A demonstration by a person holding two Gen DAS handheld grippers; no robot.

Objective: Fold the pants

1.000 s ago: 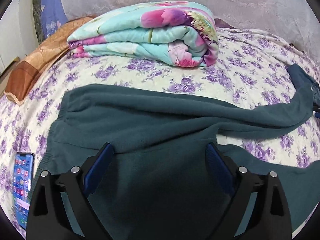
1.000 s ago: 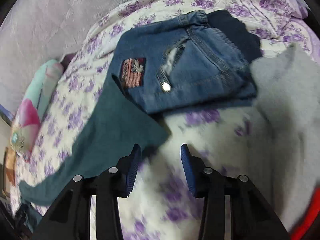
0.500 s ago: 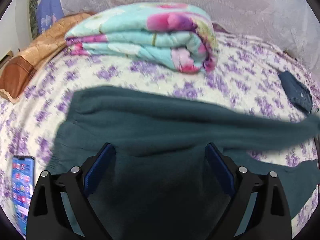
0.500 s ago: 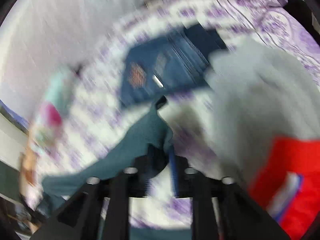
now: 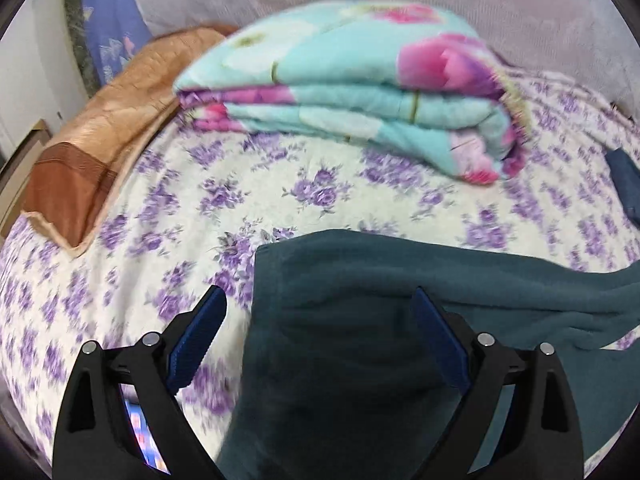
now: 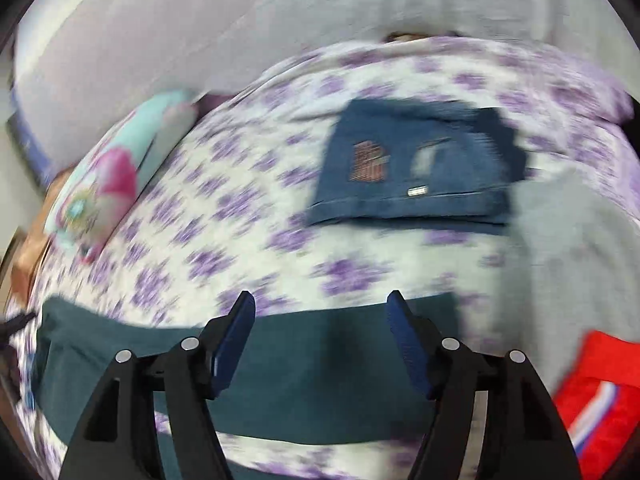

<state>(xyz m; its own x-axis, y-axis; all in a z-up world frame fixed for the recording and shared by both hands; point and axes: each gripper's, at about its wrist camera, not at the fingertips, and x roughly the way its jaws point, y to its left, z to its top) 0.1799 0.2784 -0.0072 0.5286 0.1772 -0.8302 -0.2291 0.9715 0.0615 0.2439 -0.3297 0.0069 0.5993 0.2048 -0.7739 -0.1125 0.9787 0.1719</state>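
The dark teal pants (image 5: 360, 320) lie on the floral bedsheet (image 5: 248, 184). In the left wrist view their near part fills the space between my fingers and one leg runs off to the right. My left gripper (image 5: 318, 312) is open just above the cloth. In the right wrist view a teal leg (image 6: 320, 360) lies flat across the frame under my right gripper (image 6: 320, 316), which is open and holds nothing. Both views are blurred.
A folded floral quilt (image 5: 360, 92) and a brown pillow (image 5: 100, 152) lie at the back of the bed. A phone (image 5: 146, 440) lies under the left gripper. Folded jeans (image 6: 412, 168), a grey garment (image 6: 572, 248) and a red item (image 6: 596, 396) lie to the right.
My right gripper shut on the teal leg's end, pulled it over, then opened and let it go flat. The left gripper shifted left; the pants now sit more to the right.
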